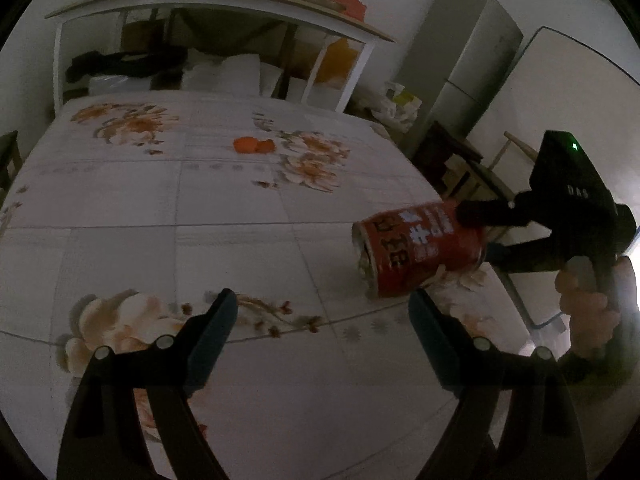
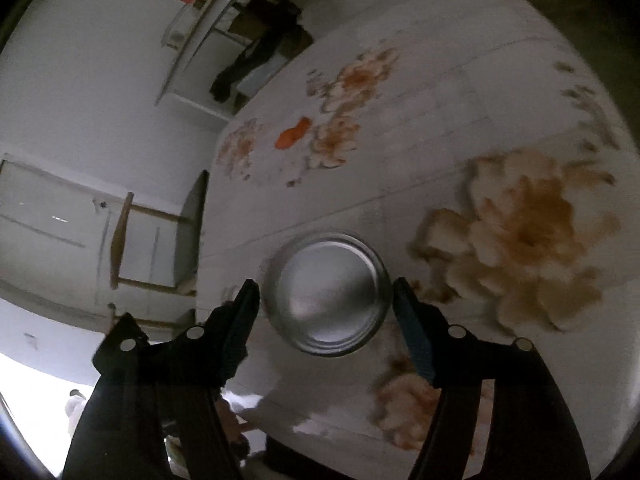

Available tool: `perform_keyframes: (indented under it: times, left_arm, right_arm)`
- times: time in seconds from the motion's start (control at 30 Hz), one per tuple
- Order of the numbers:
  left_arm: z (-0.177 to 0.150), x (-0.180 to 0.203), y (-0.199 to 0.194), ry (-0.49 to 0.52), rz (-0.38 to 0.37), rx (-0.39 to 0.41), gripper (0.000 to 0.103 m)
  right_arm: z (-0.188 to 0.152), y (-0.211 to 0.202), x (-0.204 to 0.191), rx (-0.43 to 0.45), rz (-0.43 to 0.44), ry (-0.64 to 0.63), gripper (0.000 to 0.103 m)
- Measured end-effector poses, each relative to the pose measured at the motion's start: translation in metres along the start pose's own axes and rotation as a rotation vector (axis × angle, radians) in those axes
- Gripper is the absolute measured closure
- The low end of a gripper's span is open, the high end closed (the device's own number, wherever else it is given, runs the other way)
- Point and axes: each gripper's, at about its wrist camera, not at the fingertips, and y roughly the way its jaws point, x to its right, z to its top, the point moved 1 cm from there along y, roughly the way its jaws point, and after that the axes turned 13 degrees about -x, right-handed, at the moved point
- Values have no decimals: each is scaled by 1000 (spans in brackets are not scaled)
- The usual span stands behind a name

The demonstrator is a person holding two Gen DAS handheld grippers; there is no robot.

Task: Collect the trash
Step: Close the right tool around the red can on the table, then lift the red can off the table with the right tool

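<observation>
A red drink can (image 1: 420, 252) with white lettering lies on its side near the right edge of the flowered table (image 1: 160, 208). My right gripper (image 1: 480, 236) comes in from the right and is shut on it, one black finger over the can's top. The right wrist view has the can's silver end (image 2: 328, 292) facing the camera, with the right gripper (image 2: 324, 284) hugging it on both sides. My left gripper (image 1: 324, 300) hovers open over the cloth just left of the can, nothing between its fingers. Orange peel (image 1: 254, 145) (image 2: 294, 134) lies farther back on the table.
A white shelf unit (image 1: 216, 4) loaded with pots and boxes stands behind the table. A grey fridge (image 1: 460, 60) is at the back right. A wooden chair (image 2: 120, 240) stands beside the table's edge. A person's hand (image 1: 588, 300) grips the right handle.
</observation>
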Motion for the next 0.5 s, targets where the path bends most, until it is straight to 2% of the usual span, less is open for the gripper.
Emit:
perform_keyframes:
  times: [0.13,0.2,0.27,0.33,0.37,0.43,0.5]
  left_arm:
    - [0,6,3,17,2,-7,18]
    - [-1,7,5,20,8,-17,18]
    - [-1,6,7,19,21,-27,18]
    - [1,5,9,13,36,-35,18]
    - [1,3,9,9,43,-37,18]
    - [2,-2,8,-3,75,-39,18]
    - [2,-8,4,-12,109,-32,18]
  right_arm:
    - [-10,-10,5,40,-122,-27,37]
    - [-15,-17,-2,79,-217,-87,36]
    - [-16,-22,-18,121,-313,-199,31]
    - [-16,-21,-33,124,-378,-320,27]
    - [-15,-14,-45,106,-412,-424,24]
    - [-14,-1,-61,73,-479,-571,24]
    - [-15,17,-78,45,-583,-736,24]
